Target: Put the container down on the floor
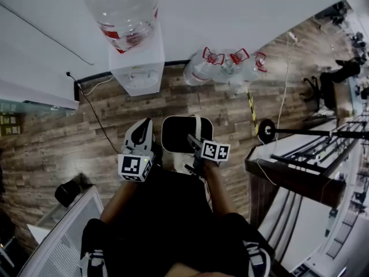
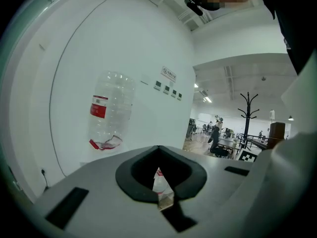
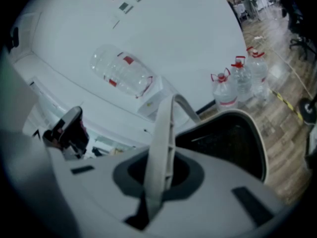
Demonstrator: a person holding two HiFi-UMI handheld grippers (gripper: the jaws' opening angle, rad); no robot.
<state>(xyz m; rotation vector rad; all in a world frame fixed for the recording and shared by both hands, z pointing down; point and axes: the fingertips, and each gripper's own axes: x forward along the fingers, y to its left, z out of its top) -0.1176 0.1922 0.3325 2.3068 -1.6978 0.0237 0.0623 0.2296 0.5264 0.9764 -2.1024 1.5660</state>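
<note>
The container [image 1: 171, 146] is a white bin with a black inside and a thin white bail handle. It hangs above the wooden floor [image 1: 52, 143], right in front of the person's legs. My right gripper [image 1: 194, 141] is shut on the handle [image 3: 161, 133], which runs up between its jaws, and the bin's dark mouth [image 3: 233, 143] lies just beyond. My left gripper [image 1: 140, 134] hangs beside the bin's left wall, apart from it. In the left gripper view its jaws [image 2: 161, 185] stand together with only a thin slit and nothing between them.
A white water dispenser [image 1: 138, 68] with an upturned clear bottle [image 1: 121, 10] stands against the wall ahead. Three water bottles [image 1: 228, 68] stand on the floor to its right. A coat stand's base [image 1: 266, 130] and a table edge [image 1: 288, 175] lie at the right, a black object [image 1: 68, 192] at the left.
</note>
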